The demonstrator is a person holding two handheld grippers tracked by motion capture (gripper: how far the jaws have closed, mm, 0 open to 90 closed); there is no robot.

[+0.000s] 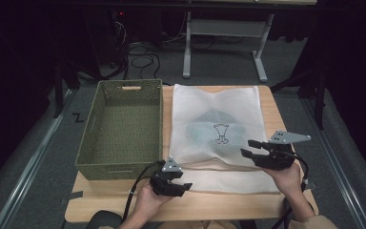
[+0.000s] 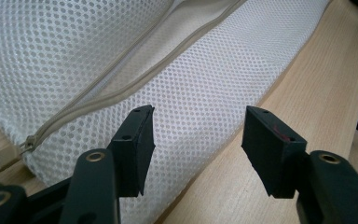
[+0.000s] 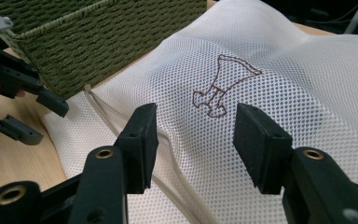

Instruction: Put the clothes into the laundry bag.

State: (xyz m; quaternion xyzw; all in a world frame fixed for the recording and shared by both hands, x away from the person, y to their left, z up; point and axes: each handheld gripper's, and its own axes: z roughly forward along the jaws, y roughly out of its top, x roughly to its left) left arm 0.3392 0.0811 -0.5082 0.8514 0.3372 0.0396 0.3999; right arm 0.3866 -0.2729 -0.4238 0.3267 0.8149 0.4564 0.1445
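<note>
Left gripper: the black two-jaw left gripper (image 1: 185, 186) sits at the near edge of the light wooden table (image 1: 248, 210), held in the person's left hand (image 1: 147, 202). Its jaws stand apart with nothing pinched; the left gripper view shows them (image 2: 196, 140) hovering over the near corner of the bag, pads off the mesh.

Right gripper: the black two-jaw right gripper (image 1: 249, 149) with the grey three-cornered plate is held in the right hand (image 1: 288, 179) at the bag's right side, jaws pointing left across it. They are released; the right gripper view shows them (image 3: 195, 140) spread wide above the mesh, gripping nothing.

Bag: the white mesh laundry bag (image 1: 214, 129) lies flat on the table, right of the basket and touching it along its left edge. A beige zipper (image 2: 135, 84) runs along its near end, its pull near the left corner.

Bag contents: a dark, rounded shape shows dimly through the mesh at the middle; what it is cannot be told.

Mark: a brown outline figure (image 3: 221, 86) is stitched on the bag's top face.

Basket: the olive-green woven rectangular basket (image 1: 88, 160) stands on the table's left half.

Beyond: a grey floor with black cables (image 1: 143, 59) and a white table frame (image 1: 224, 43).
</note>
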